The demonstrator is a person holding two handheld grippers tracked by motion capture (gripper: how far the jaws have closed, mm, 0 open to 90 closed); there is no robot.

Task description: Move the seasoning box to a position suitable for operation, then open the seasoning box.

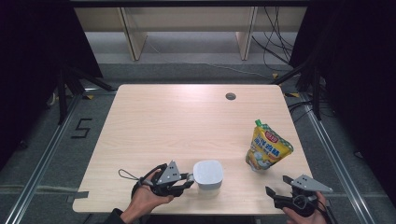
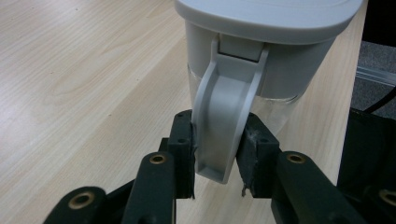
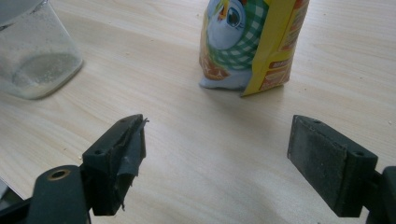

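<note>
A clear container with a grey lid [image 1: 208, 173] stands near the table's front edge. Its grey clip handle [image 2: 224, 126] hangs down the side, and my left gripper [image 2: 215, 151] is shut on that handle, one pad pressed to each side. In the high view the left gripper [image 1: 187, 179] reaches the container from the left. A yellow stand-up pouch [image 1: 267, 147] with a green cap stands upright at the right. My right gripper [image 3: 215, 149] is open just above the table, with the pouch [image 3: 252, 42] ahead of it and nothing between its jaws; it sits at the front right corner [image 1: 287, 184].
The light wooden table [image 1: 177, 121] has a round cable hole [image 1: 230, 96] near its far edge. The container's clear lower part [image 3: 32, 56] shows at the upper left of the right gripper view. Black curtains and stands flank the table.
</note>
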